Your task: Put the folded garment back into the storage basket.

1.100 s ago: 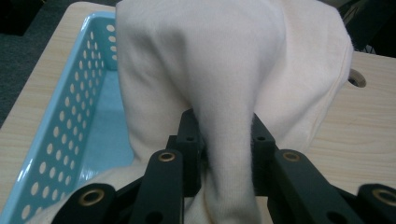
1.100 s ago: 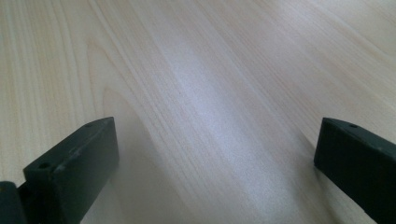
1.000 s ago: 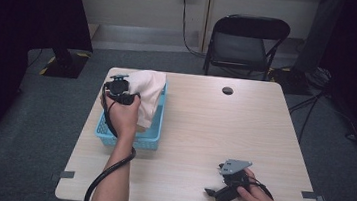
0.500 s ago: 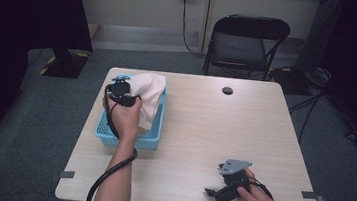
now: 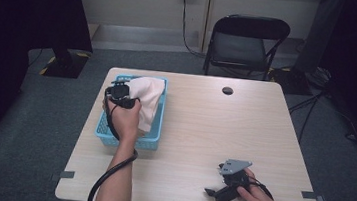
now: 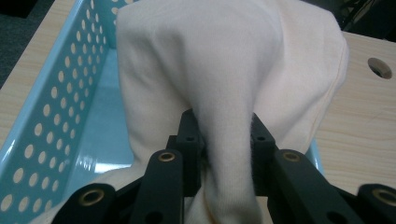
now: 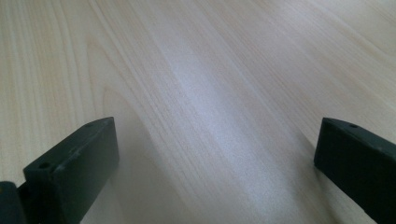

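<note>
Left of centre in the high view, the left hand-held gripper (image 5: 118, 93) hangs over the blue basket (image 5: 156, 128) on the desk (image 5: 203, 133), its jaws clamped on a cream cloth (image 5: 147, 102) that drapes down into the basket and over its right rim. At the lower right of that frame the right hand-held gripper (image 5: 222, 190) lies on the bare desk under the person's hand, well apart from the basket

Across the left gripper view, the cloth (image 6: 224, 88) rises from between the black jaws, pinched in a narrow fold, with the basket wall (image 6: 56, 107) running up the left side and bare wood at the right. The grip takes only one ridge of fabric, so a quick lift could let it slide free, and the trailing part might snag the rim and drag the light basket along

Low in the right gripper view, the two jaws stand wide apart with nothing between them but the desk's wood grain (image 7: 205, 93)
</note>
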Available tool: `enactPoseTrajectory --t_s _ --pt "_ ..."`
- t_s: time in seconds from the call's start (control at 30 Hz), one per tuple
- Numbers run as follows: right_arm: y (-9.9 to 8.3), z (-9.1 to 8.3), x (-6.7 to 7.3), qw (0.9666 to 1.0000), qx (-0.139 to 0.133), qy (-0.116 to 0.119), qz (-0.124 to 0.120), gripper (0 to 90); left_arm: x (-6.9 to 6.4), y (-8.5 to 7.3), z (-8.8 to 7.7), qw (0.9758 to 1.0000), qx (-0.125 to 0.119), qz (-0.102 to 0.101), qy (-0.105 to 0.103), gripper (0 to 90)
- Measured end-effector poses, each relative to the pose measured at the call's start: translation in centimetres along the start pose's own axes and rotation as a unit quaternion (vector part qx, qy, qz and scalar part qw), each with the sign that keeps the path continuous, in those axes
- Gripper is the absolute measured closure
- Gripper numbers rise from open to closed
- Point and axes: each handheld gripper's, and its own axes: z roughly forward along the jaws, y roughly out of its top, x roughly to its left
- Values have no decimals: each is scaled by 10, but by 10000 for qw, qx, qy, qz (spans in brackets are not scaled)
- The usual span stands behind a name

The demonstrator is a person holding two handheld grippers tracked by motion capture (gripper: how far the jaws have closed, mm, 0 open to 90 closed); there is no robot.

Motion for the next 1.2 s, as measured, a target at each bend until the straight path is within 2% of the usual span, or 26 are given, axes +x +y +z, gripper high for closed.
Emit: enactPoseTrajectory --t_s 0.13,1.2 --pt "0 0 0 10000 0 0 1 0 2 -2 2 10000 -2 -52 38 737" --pt "0 0 0 10000 2 1 1 0 5 -9 21 9996 245 -7 133 738"
